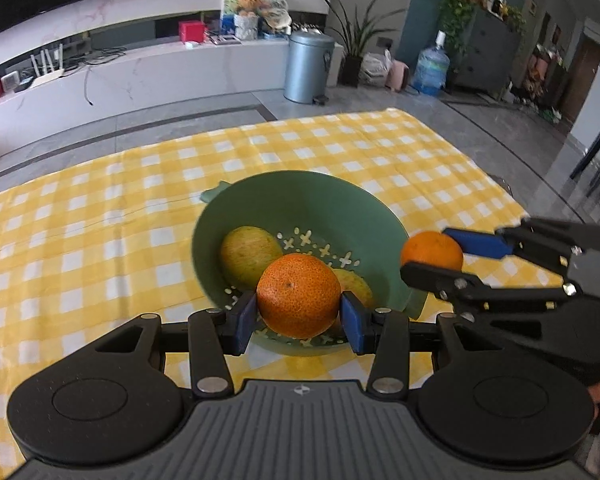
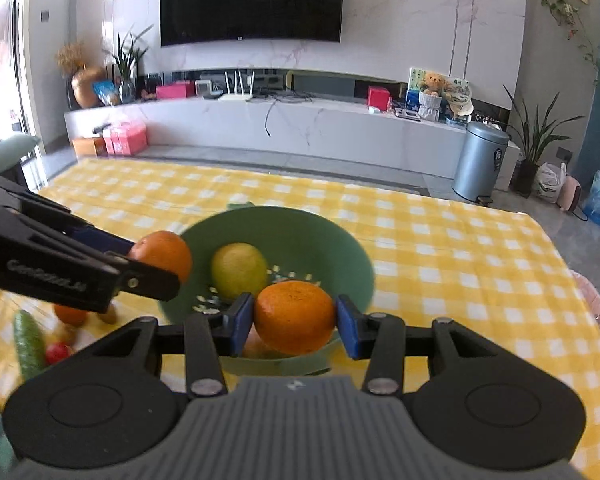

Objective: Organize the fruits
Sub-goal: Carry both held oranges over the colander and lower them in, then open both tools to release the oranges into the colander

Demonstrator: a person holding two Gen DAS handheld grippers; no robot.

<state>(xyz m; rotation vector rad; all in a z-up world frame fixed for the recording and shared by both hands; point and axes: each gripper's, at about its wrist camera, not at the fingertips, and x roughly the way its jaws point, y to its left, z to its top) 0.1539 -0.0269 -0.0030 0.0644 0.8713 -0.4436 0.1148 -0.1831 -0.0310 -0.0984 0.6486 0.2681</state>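
A second yellow-green round fruit hides behind the held orange; the long green cucumber lies blurred, its end hidden by the tongs.

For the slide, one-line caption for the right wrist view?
Right tongs grip a round orange over the green plastic colander on yellow checked cloth; left tongs hold another orange.

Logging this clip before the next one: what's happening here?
A person is sorting fruit with two handheld claws. The left claw grips one orange and the right claw grips another orange, both held over the green strainer bowl. Two yellow-green fruits already lie inside. A cucumber and small fruits wait on the checked cloth.
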